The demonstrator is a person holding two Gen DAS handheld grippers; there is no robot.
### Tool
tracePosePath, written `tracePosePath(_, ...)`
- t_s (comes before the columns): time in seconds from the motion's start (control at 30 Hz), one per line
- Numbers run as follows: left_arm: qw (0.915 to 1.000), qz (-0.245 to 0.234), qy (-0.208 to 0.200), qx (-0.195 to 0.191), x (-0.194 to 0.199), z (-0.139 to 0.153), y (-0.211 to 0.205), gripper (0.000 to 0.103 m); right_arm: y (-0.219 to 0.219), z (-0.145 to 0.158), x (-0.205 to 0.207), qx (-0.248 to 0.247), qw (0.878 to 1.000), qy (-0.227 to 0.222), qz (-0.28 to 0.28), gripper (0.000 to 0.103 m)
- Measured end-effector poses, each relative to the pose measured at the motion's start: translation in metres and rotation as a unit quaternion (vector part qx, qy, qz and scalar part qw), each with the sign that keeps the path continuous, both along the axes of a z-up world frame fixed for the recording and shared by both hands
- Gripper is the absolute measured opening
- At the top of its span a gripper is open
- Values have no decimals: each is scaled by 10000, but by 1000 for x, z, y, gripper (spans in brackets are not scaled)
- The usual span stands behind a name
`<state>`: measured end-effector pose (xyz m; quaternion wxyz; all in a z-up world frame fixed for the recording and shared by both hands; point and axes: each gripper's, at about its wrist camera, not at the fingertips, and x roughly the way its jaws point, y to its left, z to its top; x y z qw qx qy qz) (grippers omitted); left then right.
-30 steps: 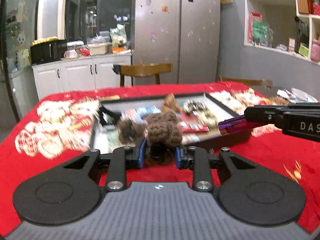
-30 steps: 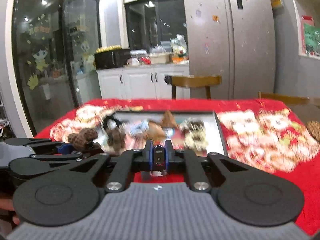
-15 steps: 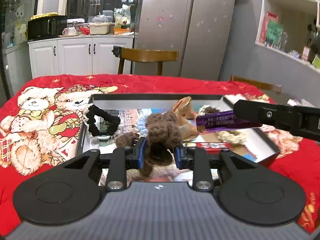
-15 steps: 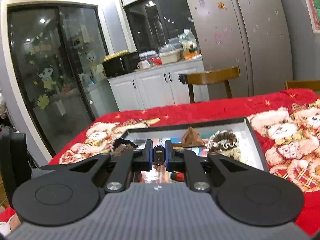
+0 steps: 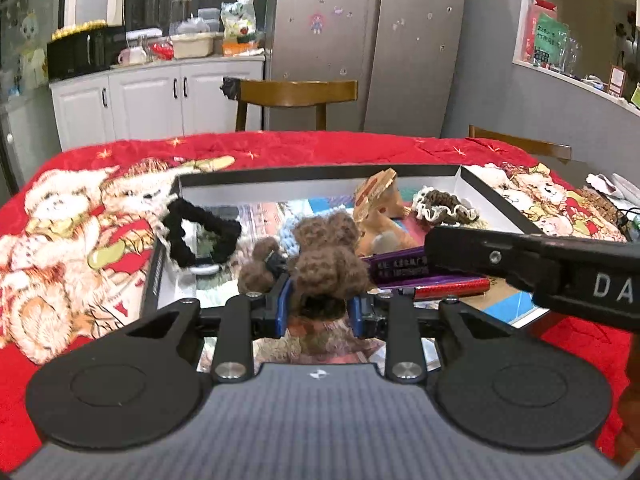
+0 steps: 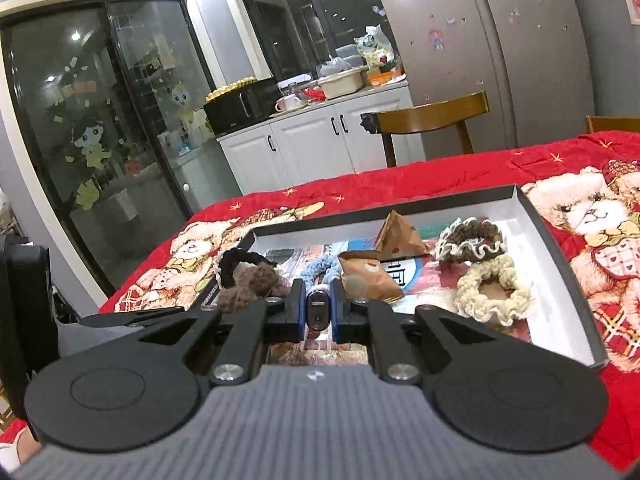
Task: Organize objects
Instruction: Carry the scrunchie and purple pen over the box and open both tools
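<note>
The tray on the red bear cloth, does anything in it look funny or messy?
Yes. The black fuzzy hair scrunchie hangs over the left rim of the shallow black-edged tray, partly on the cloth, while the cream ruffled scrunchie lies fully inside.

Both claws moved forward over the tray (image 5: 320,171), brown scrunchie (image 5: 326,258) carried along
</note>
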<state>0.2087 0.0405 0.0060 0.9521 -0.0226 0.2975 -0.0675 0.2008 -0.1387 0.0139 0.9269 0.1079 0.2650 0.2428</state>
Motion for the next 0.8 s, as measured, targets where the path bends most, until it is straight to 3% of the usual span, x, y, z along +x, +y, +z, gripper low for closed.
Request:
tracePosePath(0.53, 9998, 2, 133, -113, 3, 0, 5, 34, 2, -11, 6, -17, 9998, 172, 41, 15)
tracePosePath(0.6, 9997, -10, 185, -148, 1, 4, 6, 35, -1, -10, 5, 93, 9997, 194, 80, 20)
tracePosePath(0.7, 9998, -128, 114, -140, -5, 12, 7, 50, -4, -3, 0, 251, 9994, 61, 228, 27)
tracePosePath(0.77, 9999, -82, -42, -125, -11, 19, 9, 58, -5, 5, -5, 301, 9992, -67, 254, 52)
tracePosePath(0.8, 9999, -59, -86, -128, -13, 22, 11, 62, -7, 8, -8, 331, 9991, -128, 247, 55)
